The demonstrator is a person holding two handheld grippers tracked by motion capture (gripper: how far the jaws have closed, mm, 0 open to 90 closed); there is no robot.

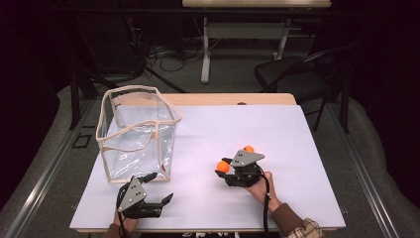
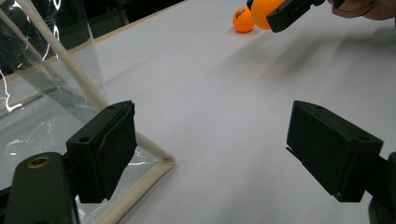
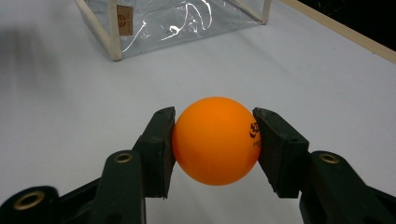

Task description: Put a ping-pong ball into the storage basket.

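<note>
The right gripper (image 3: pixel 215 148), a black two-jaw tool with a grey three-cornered plate on top, pinches a smooth orange table-tennis ball (image 3: pixel 215 141) between its two pads, one pad pressed on each side of the ball, with small dark print showing on the ball's right flank. In the high view this right gripper (image 1: pixel 224 168) sits over the white table surface (image 1: pixel 297 148) right of the middle, held by a hand (image 1: pixel 258 187) whose plaid sleeve enters from the bottom edge, and the held ball (image 1: pixel 222 166) shows at its left tip. A second orange ball (image 1: pixel 248 148) lies on the white surface just beyond the gripper, apart from the held one; the left gripper view shows it (image 2: pixel 243 19) resting on the table beside the clamped ball (image 2: pixel 264 11). The left gripper (image 1: pixel 168 198) rests low near the front left edge of the table, its jaws spread wide with nothing between them; in its own view the left gripper (image 2: pixel 210 149) has bare white surface between the two black pads. A clear plastic box-shaped bag with cream fabric edging (image 1: pixel 138 131) stands upright and open-topped on the left part of the table, its near bottom corner (image 2: pixel 159 163) just beside the left jaw of the left gripper. The held ball is well apart from the bag.
</note>
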